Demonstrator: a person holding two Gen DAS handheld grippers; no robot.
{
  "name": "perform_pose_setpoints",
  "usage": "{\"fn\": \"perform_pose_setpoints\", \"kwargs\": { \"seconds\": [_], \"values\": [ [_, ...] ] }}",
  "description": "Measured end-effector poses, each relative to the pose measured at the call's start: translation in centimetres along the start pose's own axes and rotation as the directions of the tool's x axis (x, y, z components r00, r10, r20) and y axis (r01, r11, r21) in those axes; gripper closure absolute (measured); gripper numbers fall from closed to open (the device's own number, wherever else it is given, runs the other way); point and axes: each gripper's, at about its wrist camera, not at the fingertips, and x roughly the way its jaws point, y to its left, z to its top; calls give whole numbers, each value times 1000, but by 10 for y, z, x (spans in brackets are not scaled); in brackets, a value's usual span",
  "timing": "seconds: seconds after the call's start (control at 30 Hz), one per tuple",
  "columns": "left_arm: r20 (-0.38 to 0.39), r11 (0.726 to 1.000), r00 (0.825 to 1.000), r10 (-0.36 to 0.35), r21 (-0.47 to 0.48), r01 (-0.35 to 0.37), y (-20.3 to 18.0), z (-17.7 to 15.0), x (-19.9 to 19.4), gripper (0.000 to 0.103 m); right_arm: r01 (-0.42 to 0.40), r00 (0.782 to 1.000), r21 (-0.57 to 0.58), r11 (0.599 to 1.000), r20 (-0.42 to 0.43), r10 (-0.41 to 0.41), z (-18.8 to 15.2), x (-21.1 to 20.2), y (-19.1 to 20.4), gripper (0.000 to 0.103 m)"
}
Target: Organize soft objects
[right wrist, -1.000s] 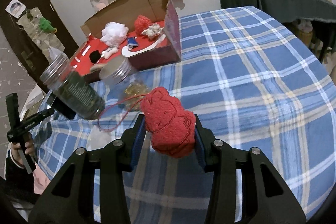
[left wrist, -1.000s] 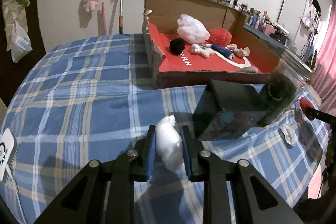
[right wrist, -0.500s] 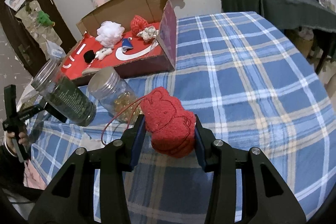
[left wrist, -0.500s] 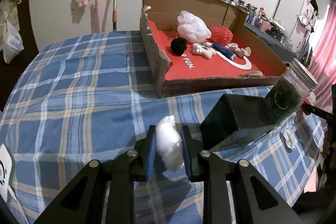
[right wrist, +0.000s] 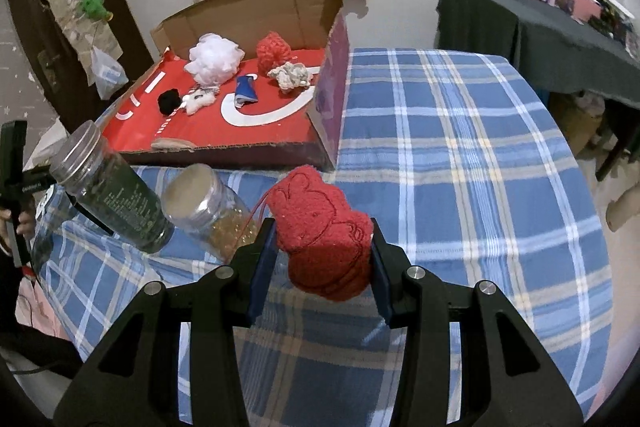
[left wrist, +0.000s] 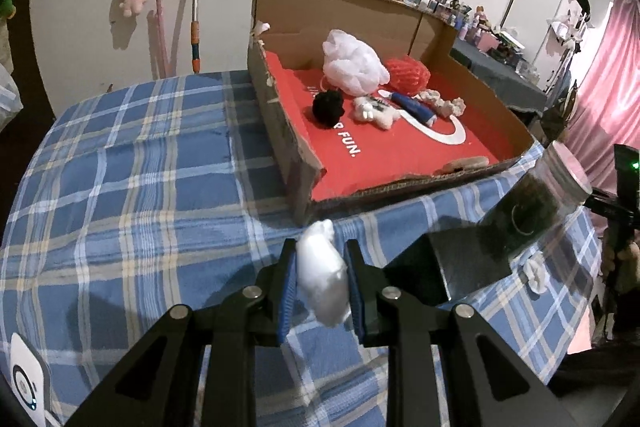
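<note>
Now carry step: left gripper [left wrist: 322,277] pinches white fluffy lump [left wrist: 323,277], right gripper [right wrist: 324,259] pinches red knitted toy [right wrist: 322,233]. Next: deliver into red-lined cardboard box [left wrist: 404,163], frame centre.

Left gripper [left wrist: 321,281], carrying the white soft lump [left wrist: 323,277], now nearer the cardboard box [left wrist: 296,163]; box front corner fills more of the left wrist view than a second ago. Right gripper [right wrist: 322,251], carrying the red plush [right wrist: 322,231], also closer to the box; the two jars [right wrist: 200,205] now lie just left of the plush.
</note>
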Motion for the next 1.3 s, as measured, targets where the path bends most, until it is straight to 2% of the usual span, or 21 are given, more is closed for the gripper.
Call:
{"fn": "perform_pose_setpoints", "kwargs": {
  "seconds": [0.33, 0.7, 1.0, 1.3],
  "values": [
    [-19, 999, 999, -38, 11, 38, 2, 23, -3, 79, 13, 999, -83, 996, -34, -16, 30, 10, 7, 62],
    [-20, 997, 998, -52, 59, 53, -10, 49, 2, 79, 1, 1000, -144, 990, -23, -4, 65, 19, 21, 62],
    [-42, 990, 997, -72, 121, 76, -35, 71, 17, 78, -75, 997, -128, 989, -9, 74, 95, 31, 29, 62],
    [-103, 983, 994, -40, 175, 58, -57, 92, 48, 78, -114, 993, -137, 984, -32, 111, 113, 59, 46, 62]
  ]
}}
